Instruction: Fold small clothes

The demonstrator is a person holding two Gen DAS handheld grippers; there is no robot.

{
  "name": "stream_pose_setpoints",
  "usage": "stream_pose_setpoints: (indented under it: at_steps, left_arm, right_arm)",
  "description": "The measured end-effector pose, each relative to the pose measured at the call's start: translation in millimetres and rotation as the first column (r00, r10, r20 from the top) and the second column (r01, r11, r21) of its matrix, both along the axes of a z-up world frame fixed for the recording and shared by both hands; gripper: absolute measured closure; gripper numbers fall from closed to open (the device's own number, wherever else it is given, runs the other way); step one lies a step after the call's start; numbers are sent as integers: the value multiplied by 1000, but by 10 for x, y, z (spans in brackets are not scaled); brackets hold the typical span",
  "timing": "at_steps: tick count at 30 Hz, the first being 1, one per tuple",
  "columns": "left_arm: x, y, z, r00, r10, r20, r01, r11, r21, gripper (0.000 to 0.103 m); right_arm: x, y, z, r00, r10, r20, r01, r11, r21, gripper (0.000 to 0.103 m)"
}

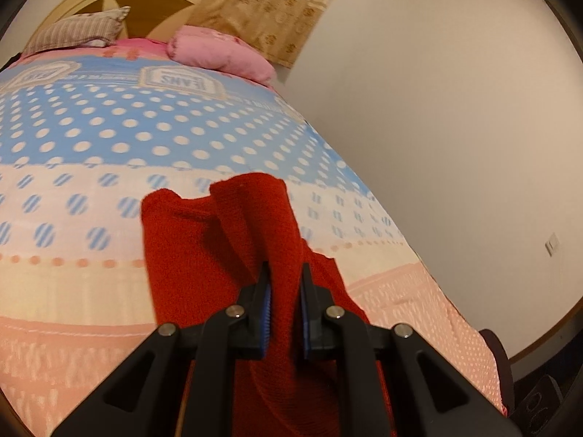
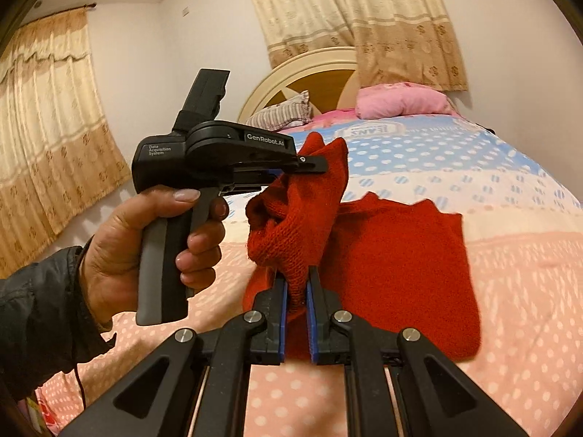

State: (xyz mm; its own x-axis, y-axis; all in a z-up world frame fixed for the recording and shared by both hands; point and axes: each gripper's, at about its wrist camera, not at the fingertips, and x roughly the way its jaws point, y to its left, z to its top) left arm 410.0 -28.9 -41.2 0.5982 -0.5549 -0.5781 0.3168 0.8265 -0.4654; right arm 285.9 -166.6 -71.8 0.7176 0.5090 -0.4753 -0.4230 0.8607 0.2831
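A small red knitted garment (image 2: pixel 397 266) lies partly on the bed, its near edge lifted. My right gripper (image 2: pixel 297 284) is shut on a bunched fold of it. My left gripper (image 1: pixel 285 280) is shut on another part of the same red garment (image 1: pixel 204 255) and holds it up off the bedspread. In the right wrist view the left gripper (image 2: pixel 313 162) shows from the side, held in a hand, with red cloth hanging from its fingers.
The bed has a blue, white and pink dotted bedspread (image 1: pixel 109 134). A pink pillow (image 2: pixel 400 100) and a striped pillow (image 2: pixel 280 111) lie by the cream headboard (image 2: pixel 291 73). Curtains (image 2: pixel 47 138) hang left and behind. A wall (image 1: pixel 455 127) runs along the bed's right side.
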Motion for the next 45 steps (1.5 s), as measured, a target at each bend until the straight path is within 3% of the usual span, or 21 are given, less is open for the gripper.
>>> stream_pose_setpoints:
  at_steps: [11, 25, 26, 31, 34, 36, 38, 42, 45]
  left_arm:
    - [114, -581, -142, 997, -80, -11, 81, 994, 79, 90]
    - [86, -1114, -228, 989, -145, -10, 144, 969, 199, 86]
    - [26, -1116, -189, 988, -153, 14, 147, 970, 195, 85]
    - [-305, -971, -93, 985, -139, 103, 110, 962, 249, 39]
    - [-525, -813, -199, 982, -135, 130, 88, 945, 314, 37]
    - [-686, -672, -331, 984, -111, 137, 54, 930, 364, 36]
    - [-814, -523, -412, 985, -86, 148, 26, 931, 364, 35]
    - [-912, -310, -492, 989, -22, 145, -21, 957, 290, 22]
    - [-850, -321, -539, 993, -9, 119, -24, 960, 279, 20]
  right_arm:
    - [76, -641, -211, 991, -87, -97, 96, 992, 87, 95]
    - [79, -1021, -550, 963, -162, -214, 197, 968, 155, 95]
    - [80, -1067, -588, 958, -173, -229, 213, 963, 164, 95]
    - [59, -1164, -667, 944, -197, -264, 244, 956, 160, 95]
    - [16, -1239, -717, 934, -213, -285, 270, 946, 177, 94]
    - [-20, -1301, -705, 935, -215, -283, 279, 937, 209, 88]
    - [-92, -1346, -640, 922, -289, -257, 339, 924, 178, 50]
    - [-192, -1331, -310, 923, -365, -119, 380, 915, 137, 46]
    - [-10, -1133, -55, 962, -261, -82, 271, 953, 137, 46]
